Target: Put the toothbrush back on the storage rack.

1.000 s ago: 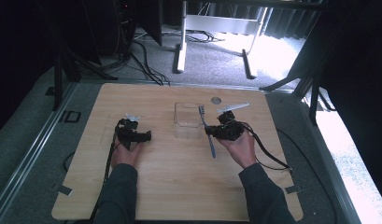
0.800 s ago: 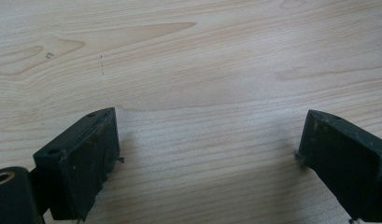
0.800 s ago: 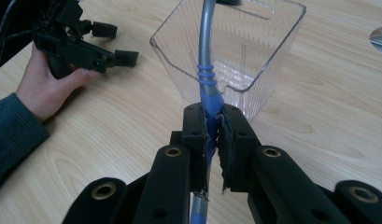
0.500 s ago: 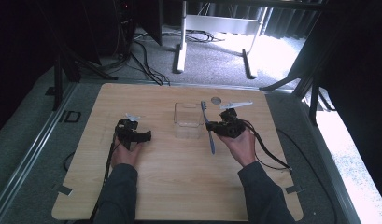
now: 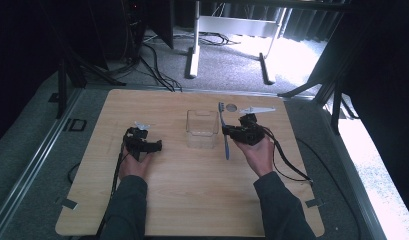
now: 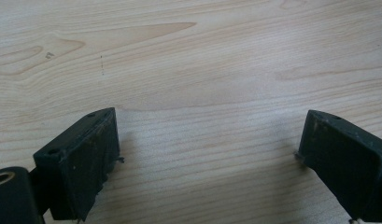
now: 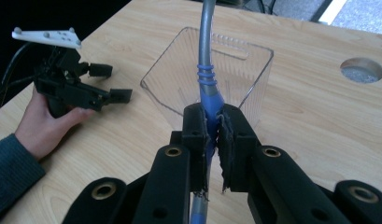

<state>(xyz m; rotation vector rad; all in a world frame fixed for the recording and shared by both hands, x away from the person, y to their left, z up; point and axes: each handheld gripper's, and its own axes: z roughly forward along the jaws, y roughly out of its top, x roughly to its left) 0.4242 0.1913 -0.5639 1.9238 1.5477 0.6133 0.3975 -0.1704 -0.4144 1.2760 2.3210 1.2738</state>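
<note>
The right gripper [image 7: 211, 140] is pinching a blue toothbrush [image 5: 224, 131] and has been carrying it left, so it now lies at the clear cup's [image 5: 202, 128] 3 o'clock edge, nearly ready to drop in. The left gripper [image 5: 151, 146] is still resting spread at the cup's 9 o'clock.

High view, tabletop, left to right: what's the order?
left gripper → clear container → toothbrush → right gripper, clamped on the toothbrush handle → white plate near the far edge.
</note>
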